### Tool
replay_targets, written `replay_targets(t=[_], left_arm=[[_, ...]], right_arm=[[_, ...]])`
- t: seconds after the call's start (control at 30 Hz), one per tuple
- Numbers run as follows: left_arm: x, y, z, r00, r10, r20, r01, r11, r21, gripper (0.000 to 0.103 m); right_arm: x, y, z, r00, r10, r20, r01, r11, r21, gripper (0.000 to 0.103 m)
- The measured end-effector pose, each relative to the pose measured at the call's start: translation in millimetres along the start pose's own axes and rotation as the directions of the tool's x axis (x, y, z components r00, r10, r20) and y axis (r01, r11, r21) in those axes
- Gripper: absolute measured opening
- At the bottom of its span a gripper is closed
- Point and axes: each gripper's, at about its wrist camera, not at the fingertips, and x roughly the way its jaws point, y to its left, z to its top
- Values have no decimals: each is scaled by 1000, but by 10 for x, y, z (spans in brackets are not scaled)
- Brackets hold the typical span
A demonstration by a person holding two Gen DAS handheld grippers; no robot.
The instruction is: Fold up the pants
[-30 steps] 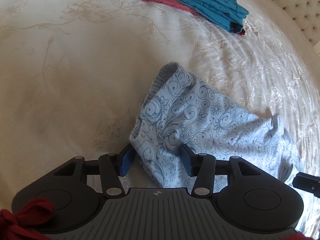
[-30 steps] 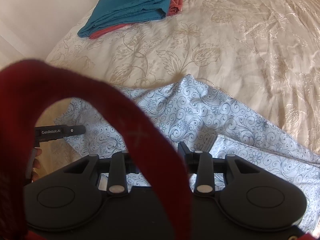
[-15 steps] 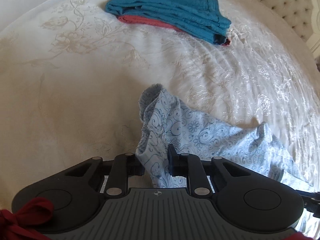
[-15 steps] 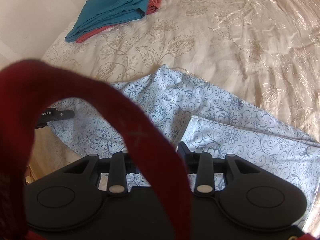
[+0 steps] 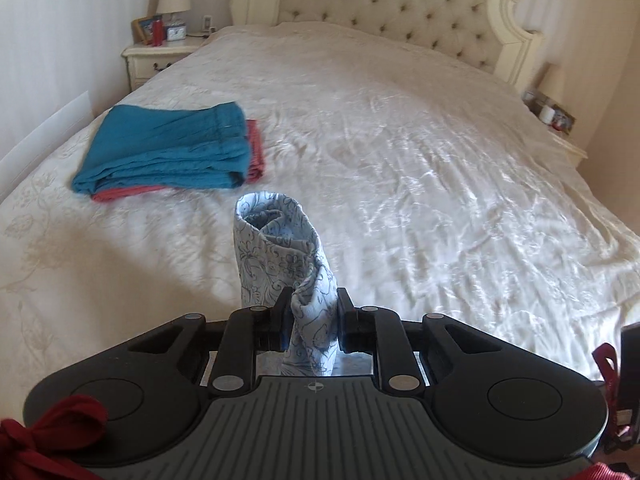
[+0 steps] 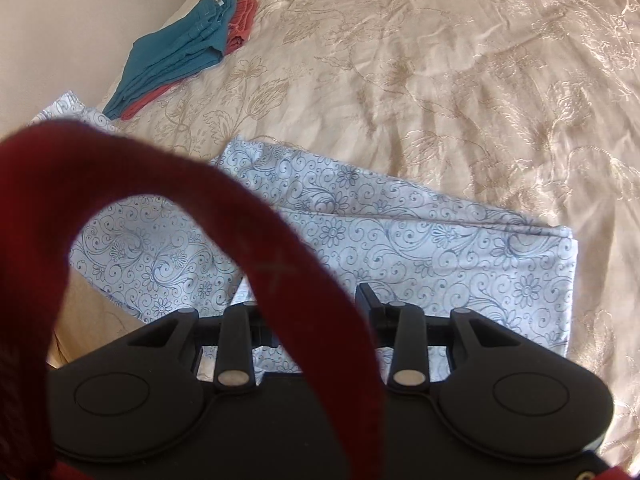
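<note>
Blue-patterned pants (image 5: 286,256) are pinched in the left tongs (image 5: 311,320), bunched upward.

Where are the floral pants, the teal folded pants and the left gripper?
floral pants (image 6: 400,240): right wrist view, flat leg panel.
teal folded pants (image 5: 168,148): left wrist view, top surface.
left gripper (image 5: 312,320): left wrist view, between fingertips.

The thin cotton pants (image 6: 420,248) are pale blue with darker blue swirls and little flowers. The satin bedspread (image 6: 460,80) is cream with tan floral embroidery. The folded stack is teal pants (image 5: 168,148) over coral-red ones (image 5: 256,148), and a dark red strap (image 6: 280,264) blurs the front.
</note>
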Motion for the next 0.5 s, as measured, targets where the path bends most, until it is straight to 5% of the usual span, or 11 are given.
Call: replay_targets(t=[0.27, 0.5], left_arm=[[518, -1254, -450, 988, -114, -105, 128, 983, 135, 20], [987, -1857, -898, 958, -95, -270, 155, 966, 209, 20]], right_arm=[[-412, -747, -183, 999, -33, 37, 30, 996, 80, 47], [-609, -1190, -293, 996, -84, 38, 80, 991, 104, 49]])
